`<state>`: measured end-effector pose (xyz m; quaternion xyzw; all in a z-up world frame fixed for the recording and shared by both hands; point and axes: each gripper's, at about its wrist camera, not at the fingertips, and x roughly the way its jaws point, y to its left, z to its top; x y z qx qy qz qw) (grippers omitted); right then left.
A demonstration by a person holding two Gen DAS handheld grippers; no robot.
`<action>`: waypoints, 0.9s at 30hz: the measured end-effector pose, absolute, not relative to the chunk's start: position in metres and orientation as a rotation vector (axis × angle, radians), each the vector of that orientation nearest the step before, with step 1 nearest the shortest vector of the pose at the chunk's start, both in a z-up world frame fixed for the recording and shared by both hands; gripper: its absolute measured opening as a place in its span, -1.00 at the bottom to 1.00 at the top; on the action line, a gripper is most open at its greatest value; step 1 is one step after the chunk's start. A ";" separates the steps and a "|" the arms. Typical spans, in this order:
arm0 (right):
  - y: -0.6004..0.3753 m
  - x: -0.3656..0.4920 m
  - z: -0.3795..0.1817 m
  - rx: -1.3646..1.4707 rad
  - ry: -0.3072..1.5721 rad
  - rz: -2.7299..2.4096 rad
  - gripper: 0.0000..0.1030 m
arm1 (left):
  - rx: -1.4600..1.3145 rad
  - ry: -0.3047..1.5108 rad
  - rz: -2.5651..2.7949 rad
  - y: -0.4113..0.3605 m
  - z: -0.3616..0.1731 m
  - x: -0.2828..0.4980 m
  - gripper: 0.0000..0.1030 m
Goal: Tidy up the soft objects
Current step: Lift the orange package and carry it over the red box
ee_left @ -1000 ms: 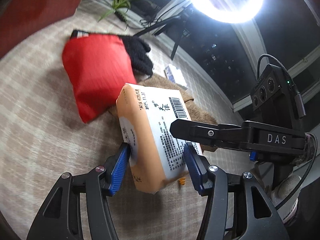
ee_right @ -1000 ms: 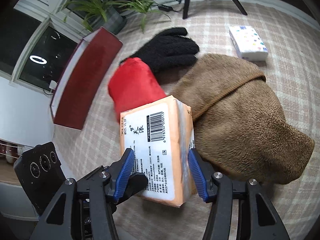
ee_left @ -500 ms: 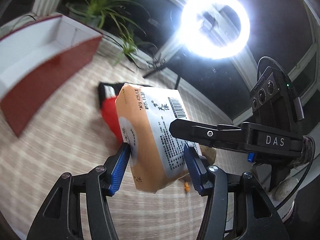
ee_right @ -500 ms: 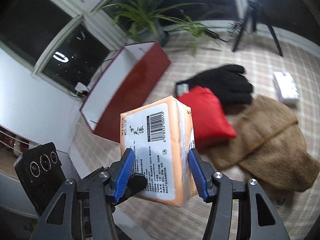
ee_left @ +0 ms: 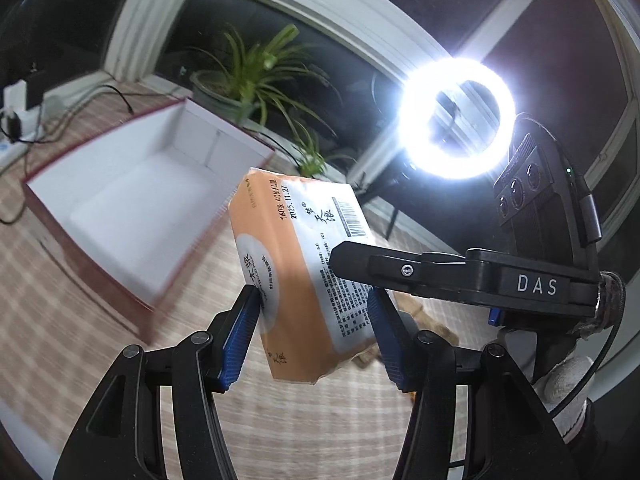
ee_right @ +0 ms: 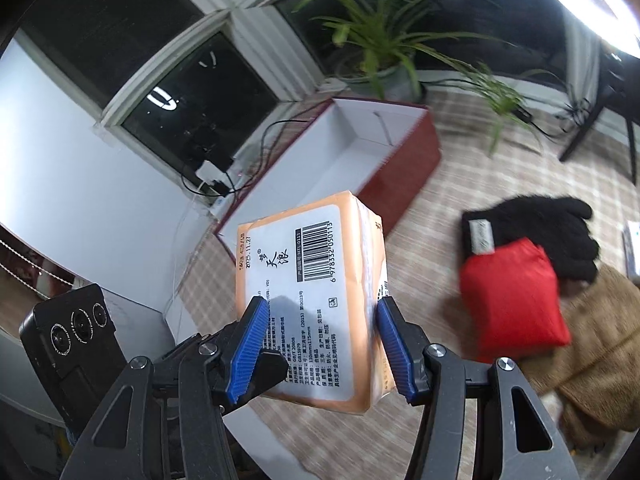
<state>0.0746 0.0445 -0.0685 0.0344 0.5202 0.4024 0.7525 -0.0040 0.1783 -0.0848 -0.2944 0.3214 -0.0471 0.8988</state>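
While both grippers' fingers (ee_left: pixel 248 320) clamp it, orange-and-white tissue pack (ee_right: pixel 316 300) shows barcode label, plastic wrap

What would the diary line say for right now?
held: tissue pack | left gripper: shut on it | right gripper: shut on it | pack off the floor | red box: open, nothing visible inside
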 end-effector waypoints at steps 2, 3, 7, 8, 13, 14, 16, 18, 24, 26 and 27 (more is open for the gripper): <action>0.054 0.075 -0.066 0.072 1.130 0.887 0.02 | -0.608 0.658 -0.085 0.186 -0.083 -0.005 0.04; 0.060 0.075 -0.065 0.073 1.128 0.891 0.02 | -0.608 0.653 -0.078 0.191 -0.082 -0.006 0.04; 0.084 0.078 -0.061 0.072 1.117 0.906 0.02 | -0.601 0.638 -0.055 0.211 -0.079 -0.005 0.04; 0.090 0.079 -0.061 0.073 1.116 0.910 0.02 | -0.599 0.636 -0.053 0.217 -0.080 -0.005 0.04; 0.115 0.088 -0.064 0.085 1.118 0.915 0.02 | -0.570 0.632 -0.028 0.239 -0.079 0.000 0.04; 0.119 0.089 -0.065 0.085 1.120 0.916 0.02 | -0.566 0.631 -0.024 0.243 -0.079 0.000 0.04; 0.130 0.093 -0.068 0.082 1.118 0.916 0.02 | -0.561 0.635 -0.014 0.254 -0.081 0.005 0.04; 0.139 0.096 -0.070 0.077 1.119 0.914 0.02 | -0.559 0.642 -0.005 0.263 -0.084 0.009 0.04; 0.165 0.107 -0.083 0.064 1.135 0.912 0.02 | -0.555 0.663 0.017 0.288 -0.094 0.021 0.04; 0.171 0.112 -0.089 0.063 1.144 0.909 0.02 | -0.560 0.677 0.022 0.295 -0.099 0.025 0.04; 0.174 0.115 -0.092 0.062 1.149 0.905 0.02 | -0.561 0.682 0.024 0.297 -0.100 0.027 0.04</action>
